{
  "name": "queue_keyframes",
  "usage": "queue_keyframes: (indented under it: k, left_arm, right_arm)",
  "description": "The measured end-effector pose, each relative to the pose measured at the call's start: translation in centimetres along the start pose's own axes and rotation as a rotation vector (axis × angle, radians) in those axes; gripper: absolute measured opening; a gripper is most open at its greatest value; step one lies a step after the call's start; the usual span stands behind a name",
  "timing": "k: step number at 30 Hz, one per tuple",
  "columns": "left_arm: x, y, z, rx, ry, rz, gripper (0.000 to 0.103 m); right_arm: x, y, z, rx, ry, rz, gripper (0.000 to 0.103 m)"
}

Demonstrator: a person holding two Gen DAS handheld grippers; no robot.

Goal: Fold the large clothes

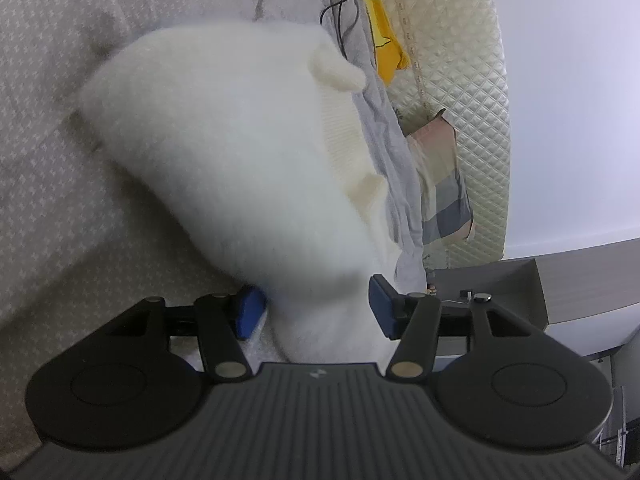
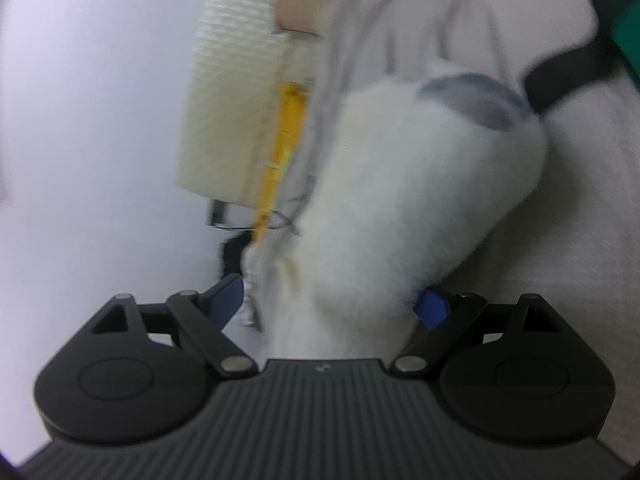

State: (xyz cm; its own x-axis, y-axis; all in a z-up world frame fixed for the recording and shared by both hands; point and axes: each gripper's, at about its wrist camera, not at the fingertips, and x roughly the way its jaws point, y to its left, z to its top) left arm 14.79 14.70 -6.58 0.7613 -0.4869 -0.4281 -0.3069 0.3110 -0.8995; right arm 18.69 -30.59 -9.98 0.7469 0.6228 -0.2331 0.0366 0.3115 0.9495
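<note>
Left claw [image 1: 316, 306]: grasping white fluffy garment [image 1: 224, 140].
Right claw [image 2: 330, 304]: grasping it too.
Advice: carry both edges level, lay flat on bed [image 1: 48, 184] ahead.

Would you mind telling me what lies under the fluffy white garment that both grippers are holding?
Under the fluffy white garment lies the grey patterned bedsheet, showing around its edges. Whatever sits directly beneath its middle is covered. The left gripper and right gripper each have it between their fingers.
</note>
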Motion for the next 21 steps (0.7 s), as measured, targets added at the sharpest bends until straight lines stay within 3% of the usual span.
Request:
queue_keyframes:
  k: [3, 7, 10, 14, 16, 21]
  left_arm:
    - [0.2, 0.1, -0.5, 0.006, 0.04, 0.031, 0.064]
    - [0.7, -0.5, -1.1, 0.06, 0.095, 0.02, 0.072]
    - [1.5, -1.8, -2.1, 0.137, 0.193, -0.024, 0.074]
    - [2.4, -3.3, -4.1, 0.193, 0.283, -0.142, 0.076]
    - [3.3, -3.6, -4.6, 0.184, 0.316, -0.177, 0.077]
    - [8.9, -3.4, -4.2, 0.098, 0.364, -0.135, 0.077]
  right_arm:
    - [-0.1, 0.4, 0.5, -0.024, -0.001, 0.035, 0.092]
    - [0.8, 0.0, 0.1, -0.034, 0.005, -0.023, 0.092]
    - [0.5, -0.5, 0.3, -0.011, 0.008, -0.019, 0.092]
    - [0.1, -0.7, 0.5, -0.001, 0.004, 0.014, 0.092]
    - [0.1, -0.9, 0.5, 0.013, 0.0, 0.025, 0.092]
    - [0.3, -1.1, 0.9, 0.056, -0.012, 0.07, 0.092]
